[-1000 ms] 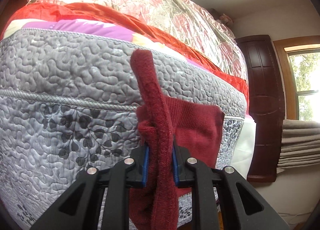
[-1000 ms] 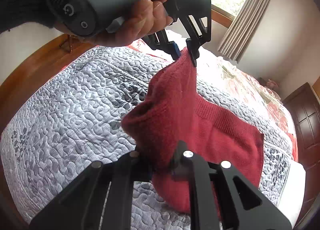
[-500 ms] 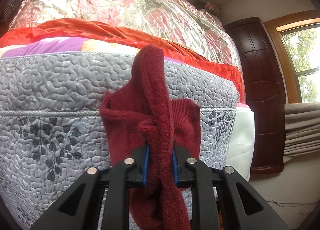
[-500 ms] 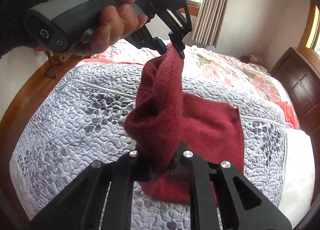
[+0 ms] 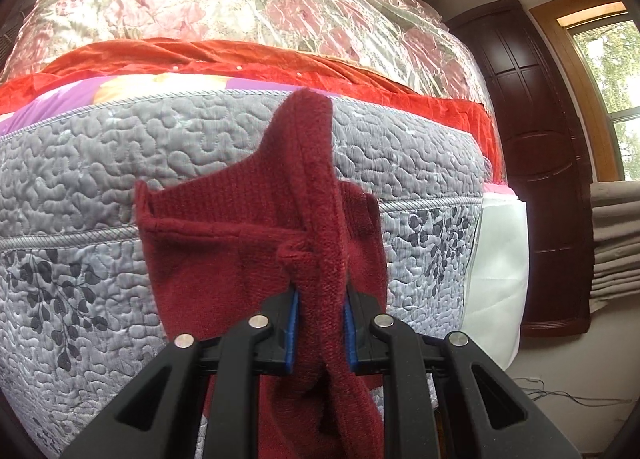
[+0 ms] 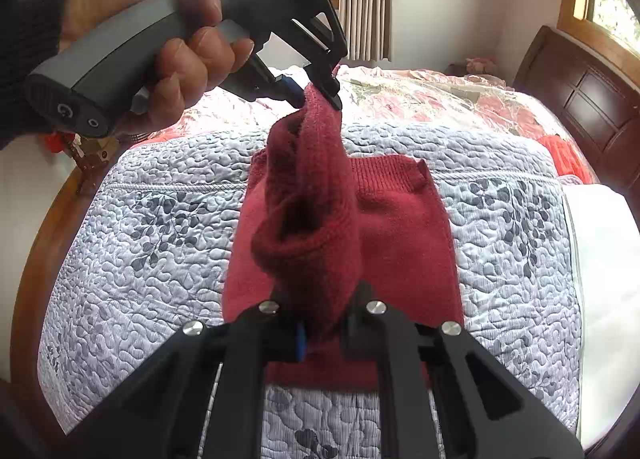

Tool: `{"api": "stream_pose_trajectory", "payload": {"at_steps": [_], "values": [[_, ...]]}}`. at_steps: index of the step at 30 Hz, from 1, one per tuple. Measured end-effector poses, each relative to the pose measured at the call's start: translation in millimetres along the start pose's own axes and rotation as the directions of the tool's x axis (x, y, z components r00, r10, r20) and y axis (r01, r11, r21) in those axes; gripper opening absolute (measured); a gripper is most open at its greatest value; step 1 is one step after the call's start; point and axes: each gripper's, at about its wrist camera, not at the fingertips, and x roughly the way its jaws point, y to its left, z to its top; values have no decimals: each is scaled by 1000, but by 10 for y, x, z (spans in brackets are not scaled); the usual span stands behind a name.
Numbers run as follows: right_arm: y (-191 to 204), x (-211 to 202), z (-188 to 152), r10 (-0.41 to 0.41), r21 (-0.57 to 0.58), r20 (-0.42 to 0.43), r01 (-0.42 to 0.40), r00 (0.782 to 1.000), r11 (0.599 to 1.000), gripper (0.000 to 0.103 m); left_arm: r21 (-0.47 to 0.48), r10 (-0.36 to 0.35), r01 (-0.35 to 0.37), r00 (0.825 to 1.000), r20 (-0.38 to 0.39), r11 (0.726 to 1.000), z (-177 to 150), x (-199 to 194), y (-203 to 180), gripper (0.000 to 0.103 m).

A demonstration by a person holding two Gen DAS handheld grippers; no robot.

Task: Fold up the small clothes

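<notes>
A dark red knitted garment [image 6: 404, 235] lies partly flat on the grey quilted bedspread [image 6: 152, 243]. One edge of it is lifted into a rolled band stretched between both grippers. My right gripper [image 6: 324, 323] is shut on the near end of that band. My left gripper [image 6: 320, 95], held in a person's hand [image 6: 188, 59], is shut on the far end above the bed. In the left wrist view the left gripper [image 5: 318, 323] pinches the red garment [image 5: 224, 243] between its blue pads, and the band runs up and away from it.
A floral satin quilt [image 5: 240, 7] and an orange-red blanket [image 5: 248, 59] lie folded further up the bed. A dark wooden headboard [image 6: 592, 99] stands at the right. A white pillow or sheet [image 6: 604, 279] lies at the bed's right edge. Curtains and windows are behind.
Both grippers have carried the lifted edge across over the flat part, so the red garment now sits centred under the band. Both stay shut on it.
</notes>
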Motion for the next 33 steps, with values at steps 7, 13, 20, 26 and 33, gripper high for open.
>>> {"api": "stream_pose_trajectory", "payload": {"at_steps": [7, 13, 20, 26, 33], "values": [[-369, 119, -168, 6, 72, -32, -4, 999, 997, 10, 26, 33, -32, 999, -43, 999, 7, 407, -273, 18], [-641, 210, -289, 43, 154, -49, -35, 998, 987, 10, 43, 79, -76, 995, -65, 996, 4, 685, -449, 18], [-938, 329, -501, 95, 232, -68, -77, 993, 970, 10, 65, 151, -145, 985, -83, 987, -52, 1058, -647, 18], [-1230, 511, -721, 209, 325, -90, -169, 974, 930, 11, 57, 198, -194, 977, -79, 979, -112, 1339, -730, 18], [-1471, 732, -870, 304, 391, -101, -243, 947, 888, 16, 77, 233, -230, 972, -30, 970, -167, 1464, -861, 27]]}}
